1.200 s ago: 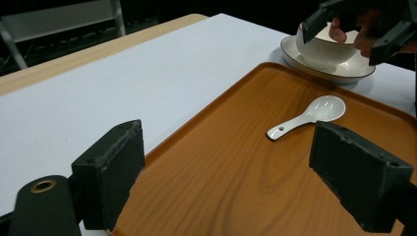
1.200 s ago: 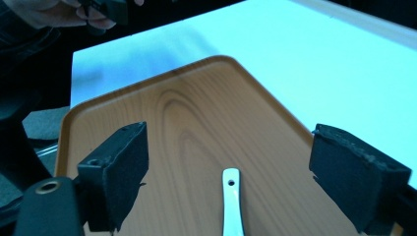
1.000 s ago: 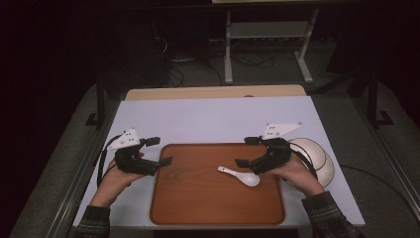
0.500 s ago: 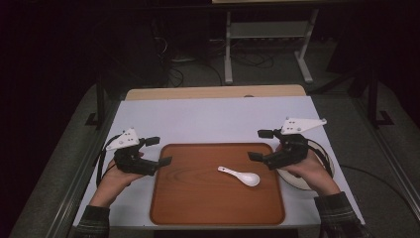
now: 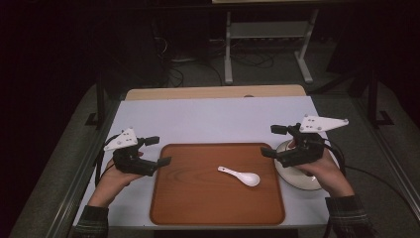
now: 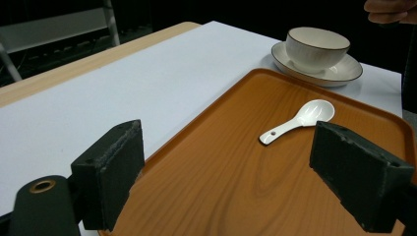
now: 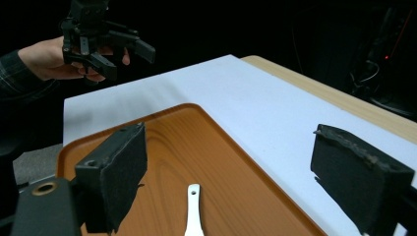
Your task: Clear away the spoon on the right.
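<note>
High view: spoon (image 5: 240, 176) lies on tray (image 5: 188, 198), seemingly untouched.

in the high view, right of centre, the right hand (image 5: 324, 168) covers much of the saucer (image 5: 297, 177); the spoon (image 7: 193, 216) runs off the right gripper view's bottom edge.

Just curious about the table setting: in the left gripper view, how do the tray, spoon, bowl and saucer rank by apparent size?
1. Tray, by far.
2. Saucer.
3. Bowl.
4. Spoon, though it looks close to the bowl, which lies farther from the camera, so those two are unsure.
</note>
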`<state>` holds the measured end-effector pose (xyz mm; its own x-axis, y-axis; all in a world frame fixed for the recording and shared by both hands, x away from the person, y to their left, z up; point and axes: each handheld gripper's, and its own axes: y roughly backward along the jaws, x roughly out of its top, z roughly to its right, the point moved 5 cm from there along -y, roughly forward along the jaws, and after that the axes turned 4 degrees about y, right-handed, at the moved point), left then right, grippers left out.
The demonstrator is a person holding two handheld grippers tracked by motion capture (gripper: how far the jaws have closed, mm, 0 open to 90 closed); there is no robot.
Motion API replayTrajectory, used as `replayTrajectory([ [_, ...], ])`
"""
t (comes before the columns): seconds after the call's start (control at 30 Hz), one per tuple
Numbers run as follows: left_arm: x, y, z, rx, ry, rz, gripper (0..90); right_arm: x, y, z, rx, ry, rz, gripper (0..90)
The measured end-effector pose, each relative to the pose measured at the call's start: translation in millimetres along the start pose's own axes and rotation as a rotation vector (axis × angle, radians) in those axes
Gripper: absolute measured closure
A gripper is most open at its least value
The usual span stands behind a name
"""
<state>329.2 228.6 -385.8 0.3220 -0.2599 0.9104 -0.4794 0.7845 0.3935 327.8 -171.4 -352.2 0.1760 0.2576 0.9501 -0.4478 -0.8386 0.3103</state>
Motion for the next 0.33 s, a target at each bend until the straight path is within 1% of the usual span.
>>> replayTrajectory([
  [0.13,1.5,1.8,0.1,0.000,-0.004,0.006,12.8,0.2,6.6,1.9,-0.005,-0.006,0.016,13.4],
  [0.33,1.2,1.4,-0.2,0.001,-0.004,0.003,12.8,-0.7,9.1,2.9,-0.012,-0.002,0.018,13.3],
])
